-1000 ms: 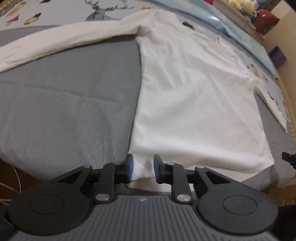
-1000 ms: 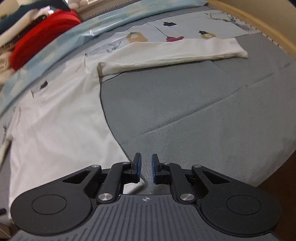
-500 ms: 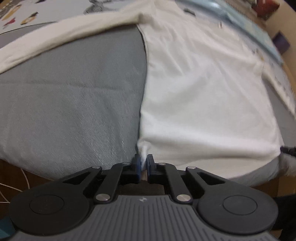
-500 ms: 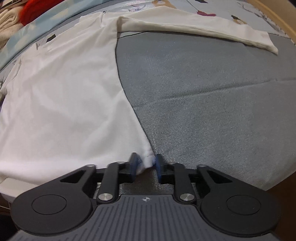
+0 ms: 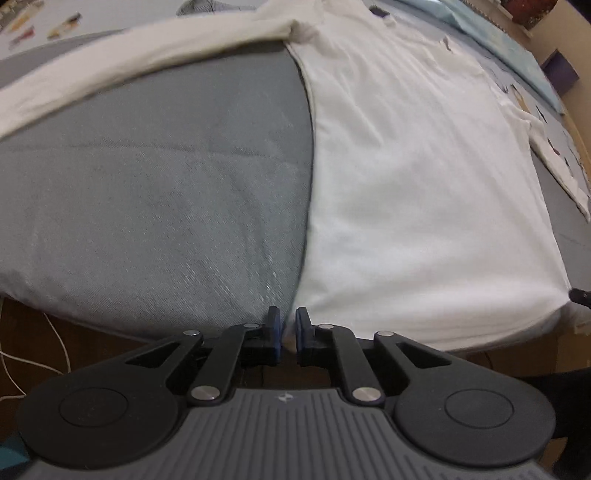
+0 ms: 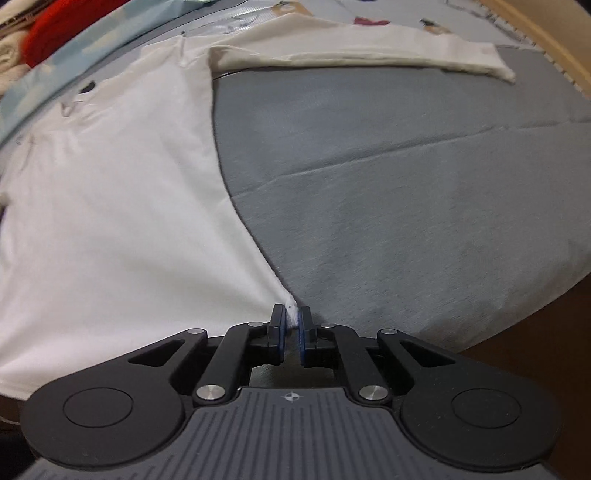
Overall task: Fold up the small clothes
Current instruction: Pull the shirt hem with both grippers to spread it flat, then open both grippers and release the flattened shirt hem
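A white long-sleeved shirt (image 5: 424, 166) lies flat on a grey bed cover (image 5: 147, 203), hem towards me and both sleeves spread out sideways. My left gripper (image 5: 288, 325) is at the hem's left corner. Its jaws are opening slightly, still with a narrow gap and a bit of white cloth pinched between them. In the right wrist view the same shirt (image 6: 110, 203) fills the left half. My right gripper (image 6: 291, 321) is shut on the hem's right corner, and a white tuft shows between the blue pads. One sleeve (image 6: 369, 51) stretches to the far right.
The grey cover (image 6: 406, 184) ends just before both grippers, with dark floor below. A white cable (image 5: 22, 365) lies on the floor at left. Red clothes (image 6: 51, 22) are piled at the far left, beside a light blue sheet (image 5: 480, 22).
Both grippers came down closer to the hem corners. The left closed from wide open onto its corner. The right took the other corner between its pads and closed on it.
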A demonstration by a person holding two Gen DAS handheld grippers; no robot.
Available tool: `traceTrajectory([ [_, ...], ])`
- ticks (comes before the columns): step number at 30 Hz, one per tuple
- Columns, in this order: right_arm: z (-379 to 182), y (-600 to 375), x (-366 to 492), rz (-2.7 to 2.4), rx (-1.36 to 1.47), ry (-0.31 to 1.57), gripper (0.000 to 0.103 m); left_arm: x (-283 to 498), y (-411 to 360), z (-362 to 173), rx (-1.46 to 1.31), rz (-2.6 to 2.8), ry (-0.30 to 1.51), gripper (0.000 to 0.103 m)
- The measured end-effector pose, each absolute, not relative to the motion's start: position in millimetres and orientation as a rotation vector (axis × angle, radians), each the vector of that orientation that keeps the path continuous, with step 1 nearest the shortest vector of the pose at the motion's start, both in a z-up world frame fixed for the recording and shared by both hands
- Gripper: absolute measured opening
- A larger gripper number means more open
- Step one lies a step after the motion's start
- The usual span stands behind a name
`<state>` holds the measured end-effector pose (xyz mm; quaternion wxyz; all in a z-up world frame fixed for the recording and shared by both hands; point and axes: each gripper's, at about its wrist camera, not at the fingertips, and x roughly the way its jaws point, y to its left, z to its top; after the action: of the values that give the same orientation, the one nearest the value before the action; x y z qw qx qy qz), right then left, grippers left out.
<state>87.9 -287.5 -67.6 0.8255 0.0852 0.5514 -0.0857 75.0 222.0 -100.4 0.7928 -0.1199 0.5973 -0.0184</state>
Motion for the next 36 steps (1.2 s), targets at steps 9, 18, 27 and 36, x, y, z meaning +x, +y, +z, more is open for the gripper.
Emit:
traceTrajectory([
  [9, -77, -270, 94, -0.168, 0.086, 1.190, 0.025, 91, 221, -114, -0.305, -0.038, 1.307, 0.031],
  [18, -81, -262, 92, -0.092, 0.094, 1.253, 0.006, 82, 211, -110, -0.152, 0.013, 1.277, 0.005],
  [27, -57, -265, 89, -0.202, 0.079, 1.109, 0.014, 84, 213, -88, -0.191, 0.006, 1.166, 0.008],
  [36, -81, -255, 94, -0.114, 0.060, 1.235, 0.037, 90, 190, -113, -0.071, -0.031, 1.298, 0.018],
])
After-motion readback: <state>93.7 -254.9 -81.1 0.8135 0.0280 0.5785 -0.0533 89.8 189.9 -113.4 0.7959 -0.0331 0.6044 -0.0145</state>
